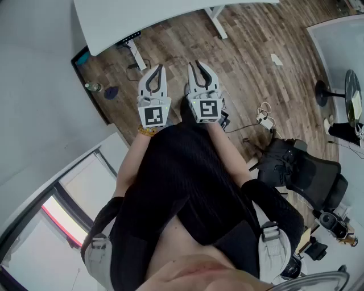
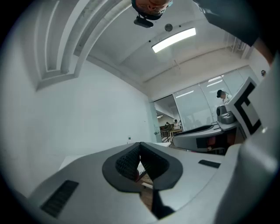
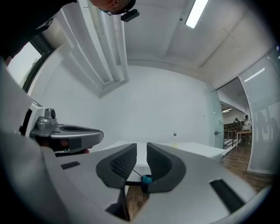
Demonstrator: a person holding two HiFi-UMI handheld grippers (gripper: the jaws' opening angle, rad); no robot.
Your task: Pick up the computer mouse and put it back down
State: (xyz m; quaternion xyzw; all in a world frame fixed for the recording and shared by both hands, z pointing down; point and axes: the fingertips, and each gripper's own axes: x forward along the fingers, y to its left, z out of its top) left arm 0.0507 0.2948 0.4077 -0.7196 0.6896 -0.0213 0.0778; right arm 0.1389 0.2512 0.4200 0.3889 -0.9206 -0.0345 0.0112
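Mouse isn't in any view. Left gripper (image 1: pixel 160 67) fingers are closed tip to tip, right gripper (image 1: pixel 197 63) fingers pinched to a slit, both empty. We should face the white bench (image 1: pixel 170 14), find the mouse, then open wide before reaching.

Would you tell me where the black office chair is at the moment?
In the head view, the black office chair stands on the wooden floor at the right, beside the person's right arm and just below the loose cables.
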